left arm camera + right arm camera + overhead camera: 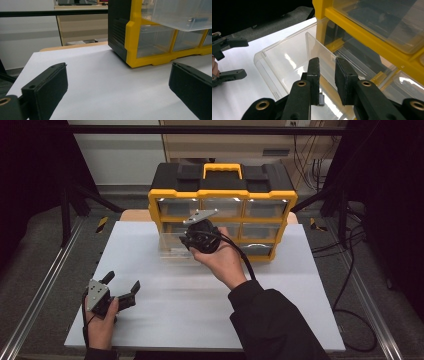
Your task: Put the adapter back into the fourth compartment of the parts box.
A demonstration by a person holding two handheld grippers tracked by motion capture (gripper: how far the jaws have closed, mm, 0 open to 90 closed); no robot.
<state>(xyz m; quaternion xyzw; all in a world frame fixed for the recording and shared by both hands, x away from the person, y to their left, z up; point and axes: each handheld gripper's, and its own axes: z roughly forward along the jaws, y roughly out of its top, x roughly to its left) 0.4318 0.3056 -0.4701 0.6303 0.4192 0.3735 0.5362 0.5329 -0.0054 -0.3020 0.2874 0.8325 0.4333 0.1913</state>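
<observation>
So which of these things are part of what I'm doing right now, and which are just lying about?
In the job:
- clear drawer, pulled out of the cabinet
- right gripper, jaws closed on the drawer's side wall
- yellow-and-black drawer cabinet

Lying about:
- left gripper, jaws open, low over the white tabletop
- cables on the floor

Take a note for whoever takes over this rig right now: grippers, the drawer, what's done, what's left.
Left hand-held gripper: open, empty, by the table's near left corner.
Right hand-held gripper: jaws nearly together at the clear drawer's upright wall; grip unclear.
Done: drawer pulled partway out of the organizer.
Left: probably finish with the drawer, then slide it back in.
</observation>
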